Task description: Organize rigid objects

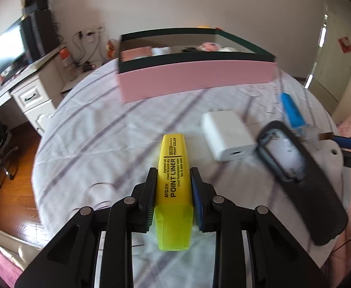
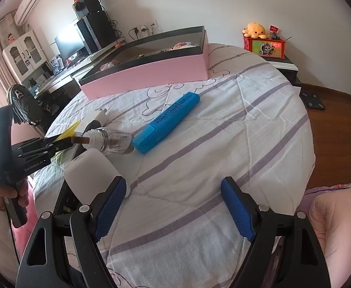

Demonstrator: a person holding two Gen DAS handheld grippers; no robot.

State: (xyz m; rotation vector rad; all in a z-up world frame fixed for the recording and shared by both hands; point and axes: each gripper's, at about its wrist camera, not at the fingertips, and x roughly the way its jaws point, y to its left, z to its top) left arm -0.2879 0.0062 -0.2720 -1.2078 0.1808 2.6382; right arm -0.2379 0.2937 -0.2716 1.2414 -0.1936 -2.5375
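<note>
My left gripper (image 1: 173, 171) is shut on a yellow highlighter (image 1: 174, 180), its pads pressing the barrel's two sides just above the bedsheet. To its right lie a white charger (image 1: 226, 136) and a black ribbed device (image 1: 302, 187). In the right wrist view, a blue highlighter (image 2: 168, 122) lies on the sheet beside a small clear glass bottle (image 2: 110, 141) and a white block (image 2: 91, 170). My right gripper (image 2: 173, 182) stands open over bare sheet, with nothing between its fingers. A pink box (image 2: 151, 74) with a dark rim sits at the far side of the bed.
The round bed has a striped white sheet (image 2: 223, 144). A desk with a monitor (image 2: 69, 40) stands beyond the bed at the left. A nightstand holds a red box and an orange plush (image 2: 257, 30). A pink pillow (image 2: 338, 216) lies at the right, and wooden floor surrounds the bed.
</note>
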